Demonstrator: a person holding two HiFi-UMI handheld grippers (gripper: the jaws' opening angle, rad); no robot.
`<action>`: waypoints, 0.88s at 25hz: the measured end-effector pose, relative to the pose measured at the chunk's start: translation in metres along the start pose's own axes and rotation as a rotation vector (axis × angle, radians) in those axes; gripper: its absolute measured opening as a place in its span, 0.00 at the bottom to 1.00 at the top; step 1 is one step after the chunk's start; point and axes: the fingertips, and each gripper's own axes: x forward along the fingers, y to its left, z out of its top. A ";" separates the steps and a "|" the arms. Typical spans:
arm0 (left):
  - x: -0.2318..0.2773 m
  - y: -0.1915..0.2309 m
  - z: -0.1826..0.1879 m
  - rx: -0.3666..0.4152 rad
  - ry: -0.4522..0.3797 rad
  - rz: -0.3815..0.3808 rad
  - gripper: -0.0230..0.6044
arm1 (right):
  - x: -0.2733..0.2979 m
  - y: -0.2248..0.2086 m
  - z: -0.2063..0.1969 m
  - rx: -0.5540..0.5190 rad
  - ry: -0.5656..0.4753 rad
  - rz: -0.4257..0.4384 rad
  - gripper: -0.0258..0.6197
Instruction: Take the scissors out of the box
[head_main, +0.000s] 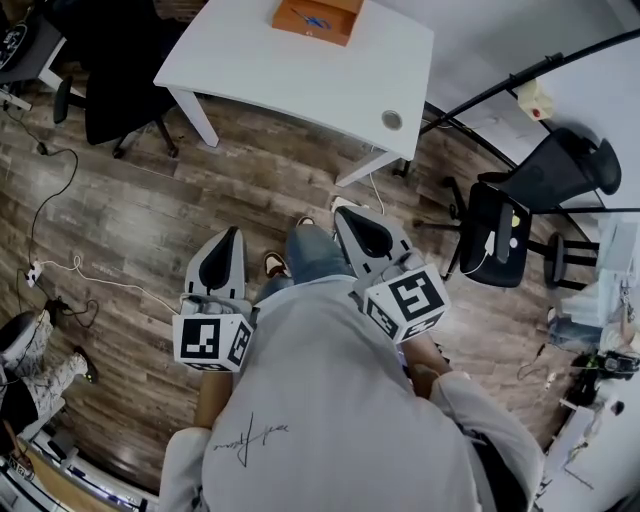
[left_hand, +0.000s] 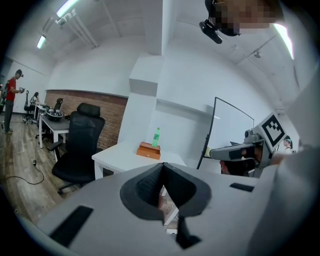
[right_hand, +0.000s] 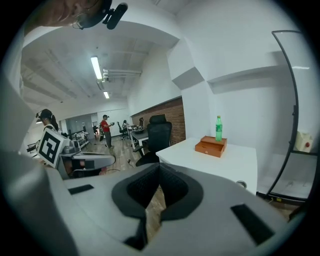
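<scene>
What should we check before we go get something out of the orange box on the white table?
1. Left gripper empty: ok, shut on nothing.
2. Right gripper empty: ok, shut on nothing.
3. Box in sight on the white table: ok.
4. Box within reach: not ok; a stretch of floor lies between both grippers and the table.
5. Scissors seen in the box: cannot tell; only something small and blue shows inside.
6. Green bottle upright by the box: ok.
</scene>
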 end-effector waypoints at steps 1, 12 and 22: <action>0.004 -0.001 -0.002 -0.005 0.007 -0.007 0.05 | 0.002 -0.003 -0.001 0.005 0.002 -0.005 0.05; 0.068 0.011 0.013 0.061 0.059 -0.023 0.05 | 0.049 -0.048 0.002 0.038 0.030 -0.002 0.05; 0.154 0.032 0.041 0.097 0.092 -0.021 0.05 | 0.109 -0.106 0.021 0.074 0.053 0.017 0.05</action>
